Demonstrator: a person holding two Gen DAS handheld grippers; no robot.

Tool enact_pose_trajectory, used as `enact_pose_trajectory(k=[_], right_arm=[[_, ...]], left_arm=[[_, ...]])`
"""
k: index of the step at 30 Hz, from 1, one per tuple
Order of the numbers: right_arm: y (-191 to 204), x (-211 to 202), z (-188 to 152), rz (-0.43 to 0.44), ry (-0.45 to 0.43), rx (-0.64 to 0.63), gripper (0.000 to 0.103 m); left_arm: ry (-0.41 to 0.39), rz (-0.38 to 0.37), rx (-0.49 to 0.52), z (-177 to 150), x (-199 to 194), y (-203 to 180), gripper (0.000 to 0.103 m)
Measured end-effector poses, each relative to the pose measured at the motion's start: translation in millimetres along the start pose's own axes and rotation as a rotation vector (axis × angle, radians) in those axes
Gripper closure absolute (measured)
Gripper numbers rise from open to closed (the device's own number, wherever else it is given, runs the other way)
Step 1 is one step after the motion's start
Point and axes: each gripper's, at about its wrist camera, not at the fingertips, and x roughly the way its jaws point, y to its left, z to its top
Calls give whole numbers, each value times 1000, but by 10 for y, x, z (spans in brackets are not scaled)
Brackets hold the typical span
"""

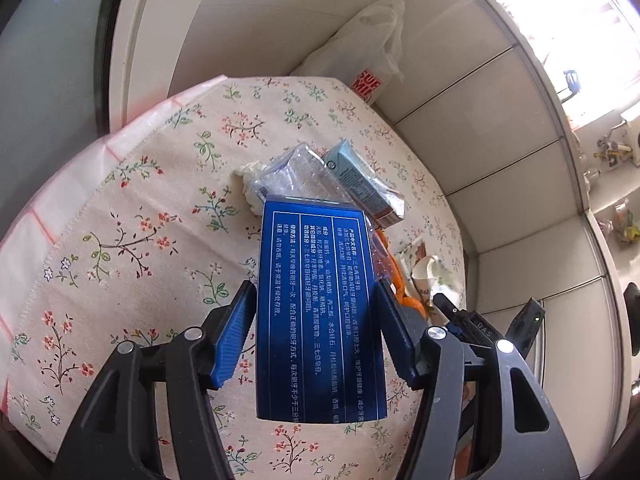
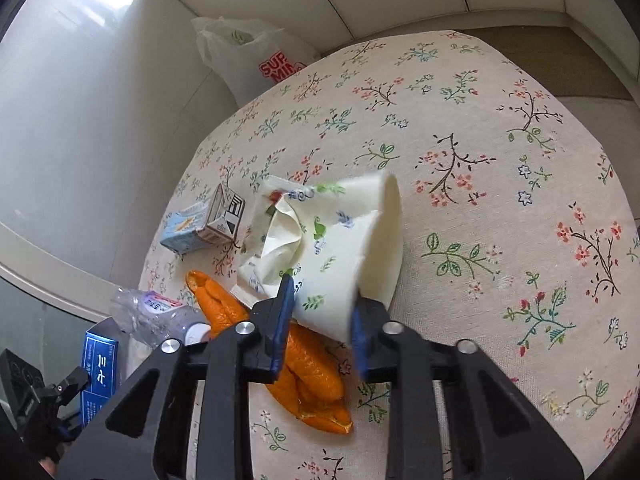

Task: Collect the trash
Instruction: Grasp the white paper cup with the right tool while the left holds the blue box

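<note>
My left gripper is shut on a long blue toothpaste box and holds it above the floral tablecloth; the box also shows in the right wrist view. My right gripper is shut on a crumpled floral paper cup, lifted over an orange peel. A crushed clear plastic bottle, a small light-blue carton and a white tissue wad lie on the table. The bottle and carton show beyond the blue box.
A white plastic bag with red lettering stands on the floor past the table's far edge, also in the left wrist view. White cabinet panels run beside the table. Flattened floral paper lies under the cup.
</note>
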Motion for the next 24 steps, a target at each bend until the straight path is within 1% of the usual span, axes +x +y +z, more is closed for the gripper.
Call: enact_pose_trajectory(k=[1, 2, 5, 15, 24], right_arm=[[-9, -30, -3, -5, -7, -5, 90], [8, -51, -11, -11, -20, -13, 95], [32, -121, -13, -24, -48, -28, 99], [114, -433, 1, -7, -113, -43, 99], [147, -969, 33, 17, -209, -49, 99]], left_arm=[[6, 1, -1, -5, 17, 5, 43], [10, 3, -1, -10, 30, 6, 43], [12, 5, 6, -21, 40, -3, 43], [10, 1, 30, -32, 65, -39, 43], [19, -7, 55, -78, 111, -115, 43]])
